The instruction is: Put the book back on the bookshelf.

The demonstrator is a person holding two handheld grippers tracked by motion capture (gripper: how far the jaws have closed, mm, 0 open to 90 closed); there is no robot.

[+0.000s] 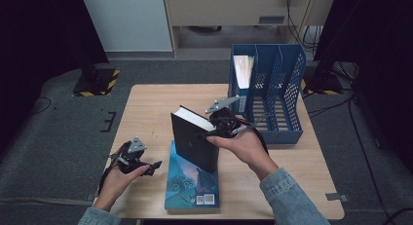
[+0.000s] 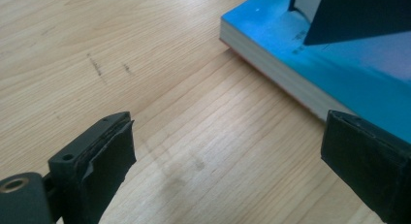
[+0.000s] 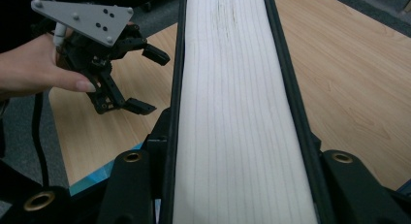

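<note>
A thick black book (image 1: 195,142) stands tilted with its lower corner on a blue-covered book (image 1: 192,186) that lies flat near the table's front edge. My right gripper (image 1: 213,131) is shut on the black book from its right side. In the right gripper view the book's white page edge (image 3: 232,112) runs up between the two jaws. My left gripper (image 1: 155,167) hovers low over the bare wood, just left of the blue book (image 2: 349,73). It (image 2: 228,136) stands wide open with nothing between its pads, and it also shows as the far gripper (image 3: 154,82) in the right gripper view.
A blue file rack (image 1: 287,88) with several slots stands at the table's back right, with white papers (image 1: 242,69) in its leftmost slot. The wooden table (image 1: 146,113) has bare room at the left and back. Dark stands flank the table on the floor.
</note>
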